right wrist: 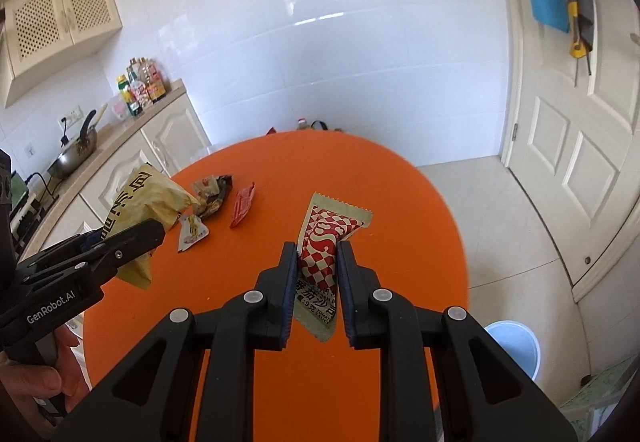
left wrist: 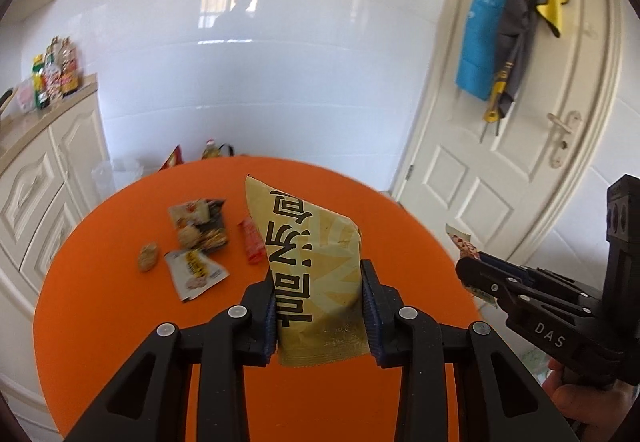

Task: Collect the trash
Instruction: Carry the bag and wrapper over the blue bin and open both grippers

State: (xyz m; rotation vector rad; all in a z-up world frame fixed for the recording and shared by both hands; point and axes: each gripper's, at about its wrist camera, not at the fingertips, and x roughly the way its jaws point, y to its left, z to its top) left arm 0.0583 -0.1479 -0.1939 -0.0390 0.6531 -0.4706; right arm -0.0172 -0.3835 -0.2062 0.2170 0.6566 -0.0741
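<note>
Yellow snack bag (left wrist: pixel 316 274), crumpled, black Chinese characters printed large down its face, was clamped between the blue-padded fingers of the left gripper (left wrist: pixel 320 306) and held clear above the round orange table (left wrist: pixel 100 302); the jaws were closing further on it. The left gripper pointed forward and downward over the table's near half, its black casing marked "GenRobot.AI" in the right wrist view, a bare hand (right wrist: pixel 44 374) wrapped around its grip. Ketchup sachet (right wrist: pixel 324 254), red-and-white check with a large "S", printed "TOMATO SAUCE" and Chinese characters near its lower end, was pinched at its middle by the narrowly set right gripper (right wrist: pixel 318 278), also lifted off the table and angled downward; that gripper's arm read "DAS" in the left wrist view. Remaining on the table, beyond the yellow bag: a small red packet (left wrist: pixel 252 242), a white-and-yellow wrapper (left wrist: pixel 196 272), a torn dark wrapper with food scraps (left wrist: pixel 202 222), and a brownish crumb lump (left wrist: pixel 148 256), all lettering too small to read. Off the table's right near edge, a pale blue bucket (right wrist: pixel 516 346) stood on the floor. Left of the table, a countertop carried sauce bottles (right wrist: pixel 142 90) and a metal pan (right wrist: pixel 76 154); their labels were illegible.
</note>
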